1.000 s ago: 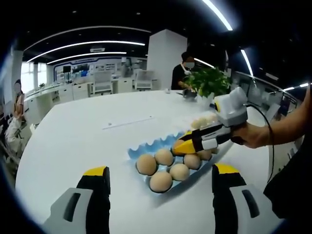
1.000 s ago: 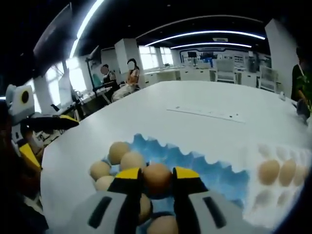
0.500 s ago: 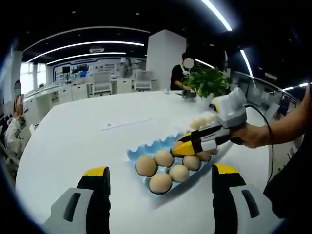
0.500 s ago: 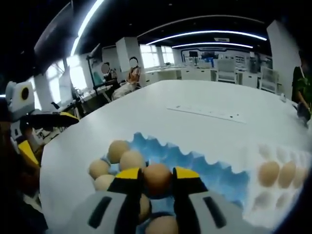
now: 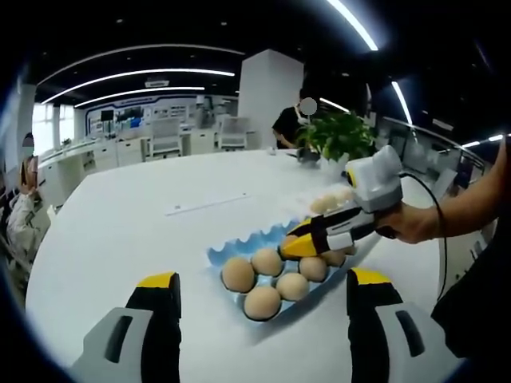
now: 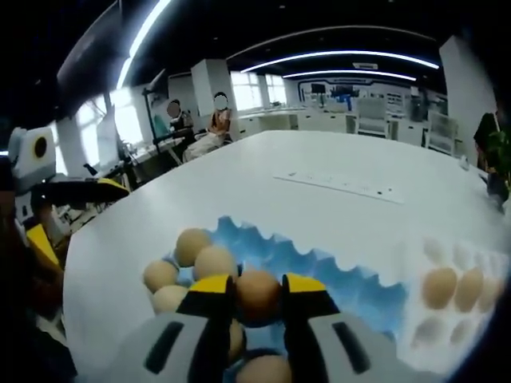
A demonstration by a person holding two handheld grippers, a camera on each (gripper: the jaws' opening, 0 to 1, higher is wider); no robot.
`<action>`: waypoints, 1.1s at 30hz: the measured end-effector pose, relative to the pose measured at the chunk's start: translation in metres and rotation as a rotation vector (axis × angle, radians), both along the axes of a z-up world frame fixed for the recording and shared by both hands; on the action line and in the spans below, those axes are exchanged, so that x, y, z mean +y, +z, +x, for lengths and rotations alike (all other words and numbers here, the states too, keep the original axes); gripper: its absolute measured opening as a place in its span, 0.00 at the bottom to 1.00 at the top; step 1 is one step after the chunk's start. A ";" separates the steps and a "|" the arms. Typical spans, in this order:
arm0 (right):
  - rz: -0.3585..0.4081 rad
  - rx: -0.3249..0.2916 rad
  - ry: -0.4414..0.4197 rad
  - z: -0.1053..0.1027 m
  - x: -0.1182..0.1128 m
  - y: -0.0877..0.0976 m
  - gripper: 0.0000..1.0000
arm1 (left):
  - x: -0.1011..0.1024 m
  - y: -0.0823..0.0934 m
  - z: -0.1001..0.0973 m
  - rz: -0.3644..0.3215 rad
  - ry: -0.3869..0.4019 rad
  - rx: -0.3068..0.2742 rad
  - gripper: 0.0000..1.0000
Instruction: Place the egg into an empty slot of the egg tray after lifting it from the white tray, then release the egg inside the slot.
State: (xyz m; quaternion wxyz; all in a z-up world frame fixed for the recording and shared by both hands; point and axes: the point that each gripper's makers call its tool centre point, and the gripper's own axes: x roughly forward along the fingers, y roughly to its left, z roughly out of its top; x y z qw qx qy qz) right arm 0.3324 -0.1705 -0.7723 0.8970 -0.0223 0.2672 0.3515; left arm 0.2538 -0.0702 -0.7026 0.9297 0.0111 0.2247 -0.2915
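Right gripper (image 6: 258, 297) clamps the egg (image 6: 257, 294) across its middle, over the blue egg tray (image 6: 351, 289); light, smooth and brittle, it calls for gentle pressure. Left gripper (image 5: 262, 307), jaws wide, hangs near. White tray (image 6: 463, 319) lies right.

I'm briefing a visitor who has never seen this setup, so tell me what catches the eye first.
The right claw is shut on a brown egg over the blue egg tray, where several eggs already sit. Beside it, the white tray holds more eggs, and the left claw hangs open near the blue tray.
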 end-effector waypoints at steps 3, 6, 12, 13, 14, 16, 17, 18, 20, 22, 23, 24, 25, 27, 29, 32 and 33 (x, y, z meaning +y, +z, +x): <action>-0.001 -0.001 0.001 0.000 0.000 0.000 0.24 | 0.000 -0.001 0.000 -0.001 0.001 0.003 0.85; 0.005 -0.001 -0.005 0.000 -0.002 0.000 0.24 | -0.001 0.000 0.000 -0.001 -0.001 -0.001 0.85; 0.013 0.001 -0.002 -0.002 -0.003 0.002 0.24 | 0.000 -0.001 0.000 0.003 -0.001 0.001 0.85; 0.014 0.001 -0.002 -0.002 -0.003 0.002 0.24 | 0.000 -0.001 0.000 0.003 0.000 0.001 0.85; 0.017 0.004 -0.005 -0.003 -0.004 0.003 0.24 | 0.000 -0.001 0.000 0.001 0.000 0.001 0.85; 0.021 0.006 -0.010 -0.004 -0.005 0.003 0.24 | -0.001 -0.001 0.000 0.001 0.000 0.001 0.85; 0.021 0.008 -0.012 -0.005 -0.006 0.004 0.24 | -0.001 0.000 0.000 0.002 0.000 0.000 0.85; 0.025 0.004 -0.014 -0.007 -0.008 0.007 0.24 | -0.001 0.000 0.000 0.002 0.000 -0.001 0.85; 0.037 -0.026 -0.030 -0.007 -0.013 0.015 0.24 | 0.000 0.000 0.000 0.001 0.003 0.000 0.85; 0.035 -0.045 -0.046 -0.008 -0.021 0.020 0.24 | 0.000 -0.001 -0.001 0.001 0.004 0.002 0.85; 0.030 -0.055 -0.060 -0.007 -0.026 0.022 0.24 | 0.000 -0.001 -0.001 0.000 0.005 0.004 0.85; 0.028 -0.064 -0.073 -0.006 -0.032 0.023 0.24 | 0.000 -0.001 -0.001 0.000 0.004 0.005 0.85; 0.028 -0.063 -0.082 -0.006 -0.037 0.023 0.24 | 0.000 -0.001 -0.001 0.000 0.003 0.005 0.85; 0.023 -0.056 -0.126 -0.005 -0.055 0.021 0.24 | -0.001 -0.001 -0.001 0.000 0.001 0.004 0.85; 0.007 -0.053 -0.178 -0.004 -0.078 0.018 0.24 | -0.002 0.000 -0.001 -0.001 -0.001 0.001 0.85; -0.023 -0.060 -0.265 -0.003 -0.114 0.014 0.24 | -0.004 0.000 -0.001 -0.002 -0.005 0.000 0.85; -0.033 -0.064 -0.308 -0.002 -0.130 0.015 0.24 | -0.004 0.000 -0.001 -0.002 -0.007 0.000 0.85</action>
